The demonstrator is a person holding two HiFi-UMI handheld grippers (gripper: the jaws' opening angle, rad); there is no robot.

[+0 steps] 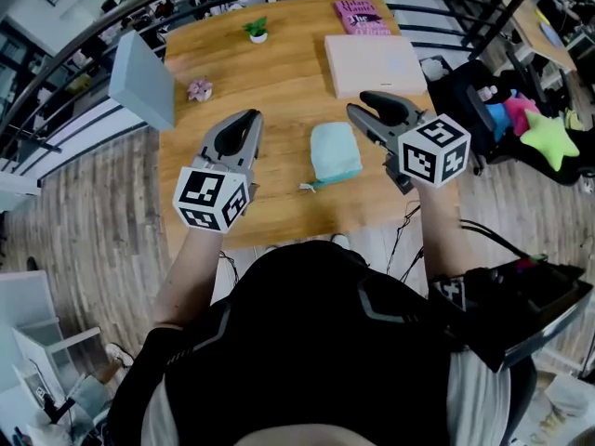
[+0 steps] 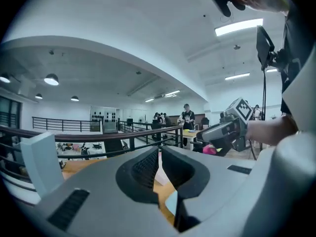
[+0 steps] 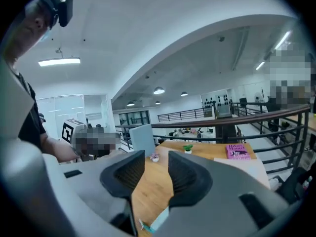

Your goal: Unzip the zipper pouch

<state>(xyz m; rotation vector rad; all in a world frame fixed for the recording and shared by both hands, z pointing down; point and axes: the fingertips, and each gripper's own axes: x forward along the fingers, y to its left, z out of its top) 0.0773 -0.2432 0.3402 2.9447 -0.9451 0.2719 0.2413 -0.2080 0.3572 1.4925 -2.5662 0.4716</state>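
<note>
The light blue zipper pouch (image 1: 335, 153) lies flat on the wooden table (image 1: 279, 82), its teal zipper edge and pull toward the near side. Both grippers are held up above the table, one on each side of the pouch and not touching it. The left gripper (image 1: 249, 116) is shut, and in its own view its jaws (image 2: 159, 149) meet with nothing between them. The right gripper (image 1: 364, 102) is open, and in its own view a gap shows between its empty jaws (image 3: 157, 154). A sliver of the pouch (image 3: 158, 222) shows below those jaws.
On the table's far side are a pink book (image 1: 363, 15), a pale pink flat box (image 1: 375, 63), a small potted plant (image 1: 257, 31) and a small pink flower pot (image 1: 199, 89). A grey-blue panel (image 1: 141, 79) stands at the left edge. A black bag with bright toys (image 1: 521, 119) sits at the right.
</note>
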